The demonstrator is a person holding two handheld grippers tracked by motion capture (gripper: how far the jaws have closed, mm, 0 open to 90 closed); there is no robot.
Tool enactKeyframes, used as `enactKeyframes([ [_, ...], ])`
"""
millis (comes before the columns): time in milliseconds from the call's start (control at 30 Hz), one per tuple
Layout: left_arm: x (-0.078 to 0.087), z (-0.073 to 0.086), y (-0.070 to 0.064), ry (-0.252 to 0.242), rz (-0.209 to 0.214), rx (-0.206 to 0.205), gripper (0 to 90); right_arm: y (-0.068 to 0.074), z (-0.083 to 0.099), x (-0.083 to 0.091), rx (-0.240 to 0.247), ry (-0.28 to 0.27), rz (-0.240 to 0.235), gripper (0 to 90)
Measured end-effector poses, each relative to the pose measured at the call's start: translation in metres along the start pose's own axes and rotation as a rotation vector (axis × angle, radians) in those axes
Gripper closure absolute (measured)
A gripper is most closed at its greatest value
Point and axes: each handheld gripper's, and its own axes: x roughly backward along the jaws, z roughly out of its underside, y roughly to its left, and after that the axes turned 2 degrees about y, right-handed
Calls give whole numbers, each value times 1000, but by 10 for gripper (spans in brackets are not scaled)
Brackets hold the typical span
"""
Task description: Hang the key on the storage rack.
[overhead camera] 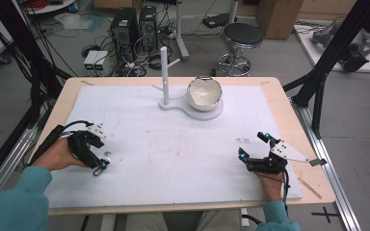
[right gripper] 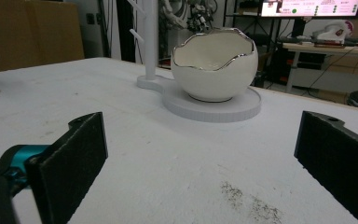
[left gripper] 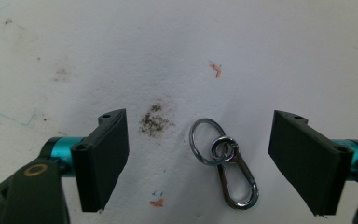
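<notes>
Where the person's two teal-sleeved forearms come in over the near edge of the bench, each hand holds one black two-jaw gripper above the white foam sheet (overhead camera: 173,144) that covers the wooden top. Toward the near left corner, the left gripper (overhead camera: 98,156) points down at the sheet with its jaws spread wide, gripping nothing. Between them, in the left gripper view, lies one silver metal key clip (left gripper: 223,161): a round split ring joined through a small link to an oval snap hook, flat on the sheet and touching neither jaw. One dark smudge (left gripper: 154,121) marks the foam just beside the ring. Toward the near right corner, the right gripper (overhead camera: 255,150) also has its jaws spread wide and empty, well apart from the left one. Near the far edge, about midway along it, stands one white stand (overhead camera: 192,108) with a flat round base, one upright white post (overhead camera: 164,74) and one white eggshell-shaped bowl with a silver jagged rim (overhead camera: 204,93) seated on the base.
</notes>
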Motion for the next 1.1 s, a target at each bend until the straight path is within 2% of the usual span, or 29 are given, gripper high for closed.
enactKeyframes([
  [100,-2,0,0,6,4,7,231,0,0,0,0,0,0,17],
  [133,-2,0,0,8,12,5,279,0,0,0,1,-1,0,17],
  [200,-3,0,1,21,15,0,284,0,0,0,1,-1,1,17],
  [233,-4,0,1,21,16,11,291,0,0,0,0,-1,0,17],
  [400,-7,0,0,57,21,25,312,0,0,0,1,-1,1,17],
  [467,-7,0,0,69,31,17,341,0,0,0,1,-1,0,17],
  [533,-8,0,0,74,37,9,364,0,0,0,4,-1,0,17],
  [800,-10,0,0,93,39,37,424,0,0,0,2,0,3,17],
  [933,-10,0,1,102,40,26,466,0,0,0,1,0,2,17],
  [1000,-11,0,0,100,37,42,483,0,0,0,4,-1,0,17],
  [1100,-11,0,1,112,43,42,515,0,0,0,3,-1,2,17],
])
